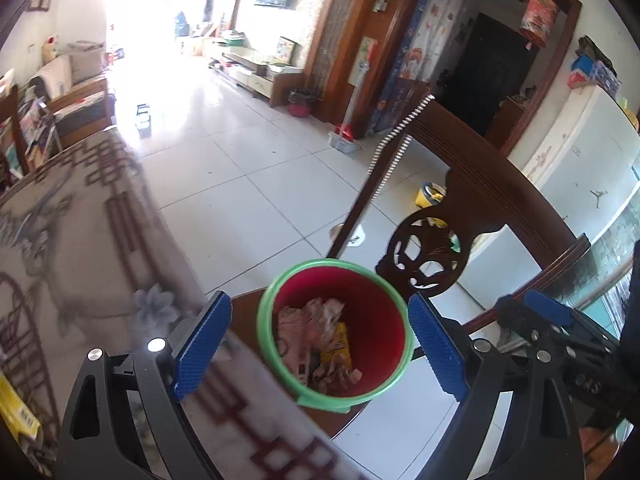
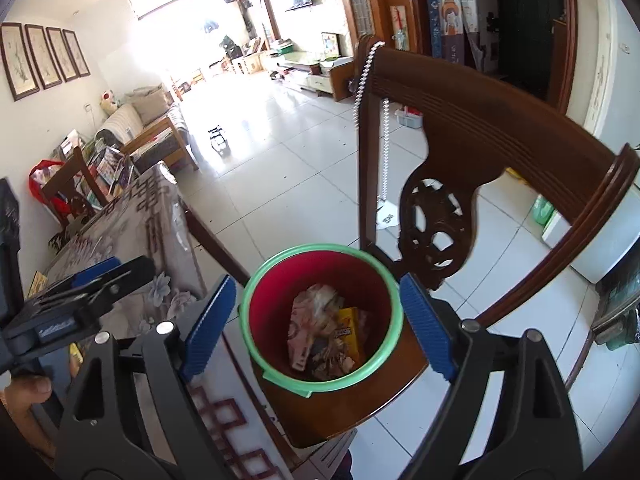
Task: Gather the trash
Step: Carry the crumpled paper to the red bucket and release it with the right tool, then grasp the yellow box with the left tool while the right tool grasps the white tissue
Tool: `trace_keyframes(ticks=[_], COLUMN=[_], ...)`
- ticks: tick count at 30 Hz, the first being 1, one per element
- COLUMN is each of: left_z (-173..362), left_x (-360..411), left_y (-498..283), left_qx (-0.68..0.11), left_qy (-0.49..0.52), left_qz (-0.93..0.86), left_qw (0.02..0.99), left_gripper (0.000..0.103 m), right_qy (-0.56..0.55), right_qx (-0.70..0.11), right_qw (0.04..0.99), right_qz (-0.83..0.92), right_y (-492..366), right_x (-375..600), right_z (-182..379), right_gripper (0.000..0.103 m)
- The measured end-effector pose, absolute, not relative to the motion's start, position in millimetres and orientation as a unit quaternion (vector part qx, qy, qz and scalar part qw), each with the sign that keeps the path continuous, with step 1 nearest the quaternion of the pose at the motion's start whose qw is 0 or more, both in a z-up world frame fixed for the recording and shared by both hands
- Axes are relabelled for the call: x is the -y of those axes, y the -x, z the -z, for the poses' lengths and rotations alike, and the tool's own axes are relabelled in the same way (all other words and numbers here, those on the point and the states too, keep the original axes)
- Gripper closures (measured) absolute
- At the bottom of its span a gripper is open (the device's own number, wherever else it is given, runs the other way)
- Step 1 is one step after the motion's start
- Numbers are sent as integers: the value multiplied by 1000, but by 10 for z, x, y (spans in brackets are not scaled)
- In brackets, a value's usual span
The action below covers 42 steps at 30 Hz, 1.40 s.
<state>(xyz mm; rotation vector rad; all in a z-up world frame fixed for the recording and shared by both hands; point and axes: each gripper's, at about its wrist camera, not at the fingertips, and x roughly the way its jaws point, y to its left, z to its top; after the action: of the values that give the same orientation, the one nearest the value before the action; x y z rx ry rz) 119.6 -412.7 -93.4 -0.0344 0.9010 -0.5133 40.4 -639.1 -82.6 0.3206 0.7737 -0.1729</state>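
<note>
Both your grippers released over the bin.
Left gripper (image 1: 320, 344) and right gripper (image 2: 318, 326) both spread wide, nothing between the pads. Red bin (image 2: 320, 316) with green rim sits on the chair (image 2: 480, 128) seat beside the counter (image 2: 136, 240); trash (image 2: 324, 336) lies inside it.
</note>
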Motion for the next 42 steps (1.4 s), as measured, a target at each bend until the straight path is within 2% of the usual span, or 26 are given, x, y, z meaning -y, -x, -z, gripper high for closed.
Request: trace_keyframes(ticks=[13, 16, 24, 29, 31, 36, 38, 39, 42], left_z=[699, 826, 1195, 1398, 1473, 1874, 1988, 2032, 2089], left_x=[2123, 1671, 471, 162, 160, 194, 198, 216, 197], left_y=[-779, -614, -169, -610, -782, -1089, -1129, -1140, -1110], left_qx=[-401, -412, -436, -455, -462, -517, -530, -536, -538], left_qy=[101, 90, 173, 202, 203, 224, 224, 220, 222], left_qz=[33, -26, -131, -121, -98, -68, -58, -49, -5], left_qw=[910, 906, 874, 859, 858, 823, 816, 814, 813], left_gripper=[17, 18, 18, 21, 27, 32, 41, 56, 73], right_qy=[-109, -91, -39, -30, -23, -15, -18, -22, -32], right_qx=[-412, -418, -459, -493, -488, -486, -487, -487, -485], right_qw=[901, 895, 868, 843, 846, 851, 853, 855, 860], right_qz=[-83, -123, -188, -213, -214, -201, -186, -178, -156], right_y=[-942, -979, -965, -890, -833, -696, -651, -637, -609], right_x=[4929, 4494, 3479, 2974, 2836, 2645, 2622, 2624, 2638], right_z=[822, 830, 984, 1186, 1149, 1107, 1113, 1115, 1117], right_gripper=[13, 12, 12, 12, 12, 12, 12, 12, 12])
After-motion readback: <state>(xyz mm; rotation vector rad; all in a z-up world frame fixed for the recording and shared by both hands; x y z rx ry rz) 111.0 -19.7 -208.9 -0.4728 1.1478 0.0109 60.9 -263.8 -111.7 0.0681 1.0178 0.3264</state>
